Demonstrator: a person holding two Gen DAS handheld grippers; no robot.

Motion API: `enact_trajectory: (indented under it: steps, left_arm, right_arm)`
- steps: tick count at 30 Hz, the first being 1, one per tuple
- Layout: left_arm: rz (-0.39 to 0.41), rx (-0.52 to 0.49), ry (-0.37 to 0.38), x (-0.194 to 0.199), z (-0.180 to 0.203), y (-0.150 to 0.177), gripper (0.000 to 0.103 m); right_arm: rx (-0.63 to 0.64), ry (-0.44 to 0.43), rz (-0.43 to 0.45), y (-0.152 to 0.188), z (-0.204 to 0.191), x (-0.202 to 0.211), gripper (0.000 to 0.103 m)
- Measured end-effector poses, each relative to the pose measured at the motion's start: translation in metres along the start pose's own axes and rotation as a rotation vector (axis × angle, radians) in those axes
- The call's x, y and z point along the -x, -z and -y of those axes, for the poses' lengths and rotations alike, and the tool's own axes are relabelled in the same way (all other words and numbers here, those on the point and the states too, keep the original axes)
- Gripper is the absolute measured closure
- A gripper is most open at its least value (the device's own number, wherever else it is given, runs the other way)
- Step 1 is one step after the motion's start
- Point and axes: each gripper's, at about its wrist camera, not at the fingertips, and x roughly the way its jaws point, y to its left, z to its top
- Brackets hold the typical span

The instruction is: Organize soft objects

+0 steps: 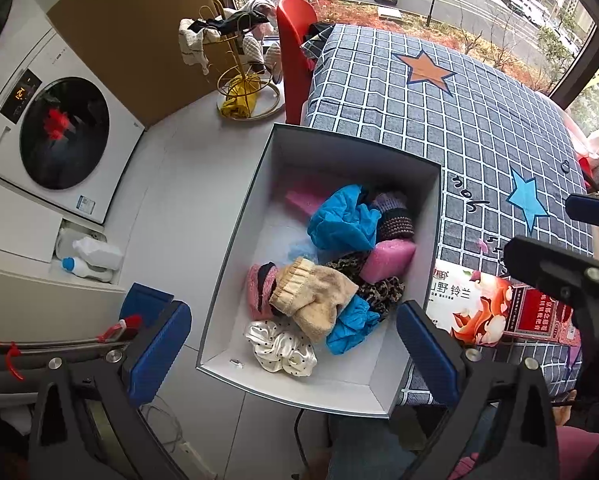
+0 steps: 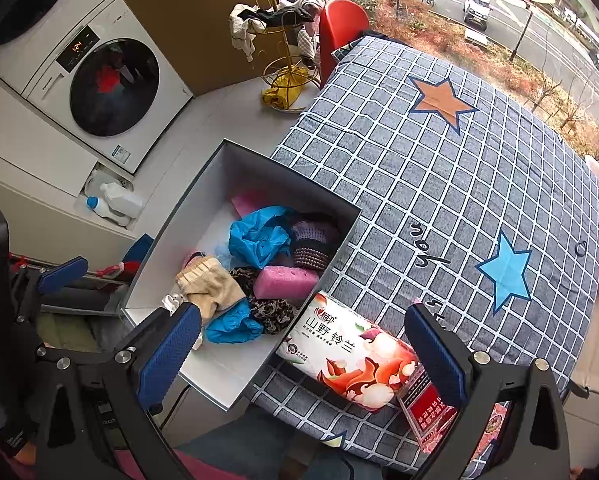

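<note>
A white open box [image 1: 235, 248] [image 2: 167, 248] sits beside the checked table and holds a heap of soft things: blue cloths [image 1: 343, 220] [image 2: 259, 236], a beige sock [image 1: 319, 300] [image 2: 209, 286], a pink sponge [image 1: 391, 260] [image 2: 285, 282], leopard fabric [image 1: 379, 292], a white satin scrunchie [image 1: 283, 348] and a purple knit piece [image 1: 393, 216] [image 2: 313, 246]. My left gripper [image 1: 295, 356] hangs open above the box's near end, nothing between its fingers. My right gripper [image 2: 303, 360] stands open above a flowered tissue pack [image 2: 351, 364] [image 1: 479, 308] on the table edge.
The table wears a grey checked cloth [image 1: 459, 120] [image 2: 459, 180] with orange and blue stars. A washing machine [image 1: 55, 136] [image 2: 107, 84] stands at the left, bottles [image 1: 91, 258] below it. A gold rack [image 1: 239, 60] with cloths and a red chair [image 1: 295, 40] are at the back. A red box [image 2: 427, 412] lies near the pack.
</note>
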Motion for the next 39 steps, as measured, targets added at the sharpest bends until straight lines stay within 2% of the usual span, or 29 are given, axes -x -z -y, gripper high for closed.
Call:
enact_trajectory:
  steps: [13, 28, 39]
  left_arm:
    - [-0.025, -0.028, 0.032, -0.002, 0.011, 0.001, 0.000]
    - [-0.021, -0.182, 0.086, -0.010, 0.040, -0.009, 0.000]
    - [-0.034, -0.180, 0.078, -0.014, 0.046, -0.013, 0.000]
  right_arm:
    - [-0.073, 0.007, -0.013, 0.012, 0.016, 0.000, 0.001]
    - [-0.249, 0.069, 0.026, 0.036, 0.047, 0.014, 0.001]
    - [-0.275, 0.083, 0.038, 0.042, 0.060, 0.017, 0.001]
